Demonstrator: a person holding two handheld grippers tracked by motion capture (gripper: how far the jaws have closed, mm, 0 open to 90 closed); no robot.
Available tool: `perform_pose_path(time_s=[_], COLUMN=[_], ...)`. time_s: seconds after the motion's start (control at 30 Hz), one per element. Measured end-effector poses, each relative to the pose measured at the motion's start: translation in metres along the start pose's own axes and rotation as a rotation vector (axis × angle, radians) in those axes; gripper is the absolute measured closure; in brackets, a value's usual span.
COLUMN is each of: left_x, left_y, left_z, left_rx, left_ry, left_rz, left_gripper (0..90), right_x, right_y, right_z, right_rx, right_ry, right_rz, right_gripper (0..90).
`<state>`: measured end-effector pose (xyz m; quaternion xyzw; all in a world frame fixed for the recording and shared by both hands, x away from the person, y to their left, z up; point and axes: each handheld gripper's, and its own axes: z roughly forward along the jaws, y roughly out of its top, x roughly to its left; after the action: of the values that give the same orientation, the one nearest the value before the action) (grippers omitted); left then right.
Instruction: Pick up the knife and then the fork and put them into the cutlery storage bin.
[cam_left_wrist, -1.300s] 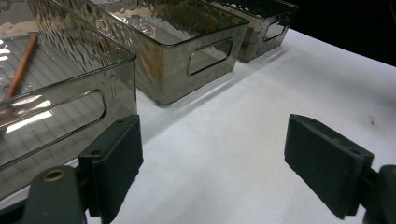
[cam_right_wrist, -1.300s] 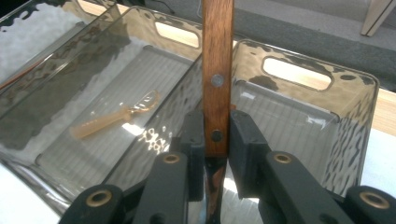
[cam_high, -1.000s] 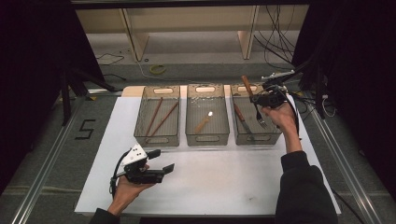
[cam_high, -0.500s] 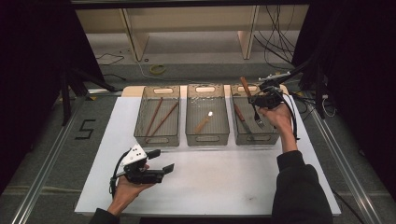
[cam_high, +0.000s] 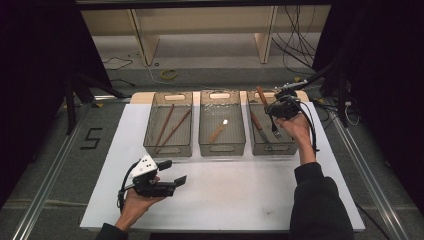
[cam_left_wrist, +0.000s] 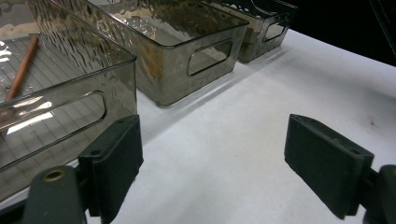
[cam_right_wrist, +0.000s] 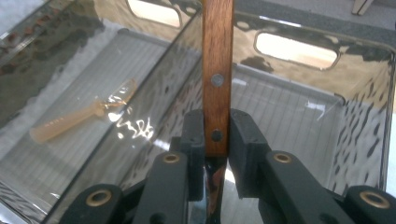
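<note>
Three smoky transparent plastic bins stand in a row on the white worktop (cam_high: 240, 200). The left bin (cam_high: 169, 124) holds two long brown wooden sticks (cam_high: 170, 127) lying side by side at a slant. The middle bin (cam_high: 222, 122) holds a pale tan plastic spoon (cam_high: 218, 132), which the right gripper view shows lying flat on the ribbed bottom. The right bin (cam_high: 295, 146) holds a wood-handled knife (cam_high: 260, 128) lying along its floor.

The right hand-held gripper (cam_high: 283, 108) hangs over the right bin, gripped by the person's right hand (cam_high: 295, 127). Its black jaws are closed on a wooden utensil handle with two metal rivets (cam_right_wrist: 217, 74); the handle rises out beyond the jaws, and in the high view its brown end sticks out toward the far rim of the bin. A dark metal part runs down between the jaws; I cannot tell what kind of utensil it is.

The left hand-held gripper (cam_high: 174, 172) rests low over the bare worktop, near the front of the left bin, in the person's left hand (cam_high: 137, 200). Its jaws stand wide apart with nothing between them.
</note>
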<state>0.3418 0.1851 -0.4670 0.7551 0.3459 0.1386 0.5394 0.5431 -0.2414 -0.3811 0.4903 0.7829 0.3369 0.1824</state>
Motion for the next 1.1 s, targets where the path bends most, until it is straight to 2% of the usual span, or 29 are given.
perform_pose_path(time_s=[0.5,1.1], left_x=[0.0,0.0], left_y=[0.0,0.0], left_z=[0.0,0.0], left_rx=[0.001,0.002], left_ry=[0.003,0.002], left_rz=[0.0,0.003], left_gripper=[18.7,18.7], right_x=[-0.005,-0.003], right_y=[-0.013,-0.022], right_z=[0.006,0.014], right_rx=[0.035,0.081], right_ry=[-0.006,-0.012], right_rz=[0.016,0.008], right_gripper=[77.6,77.5])
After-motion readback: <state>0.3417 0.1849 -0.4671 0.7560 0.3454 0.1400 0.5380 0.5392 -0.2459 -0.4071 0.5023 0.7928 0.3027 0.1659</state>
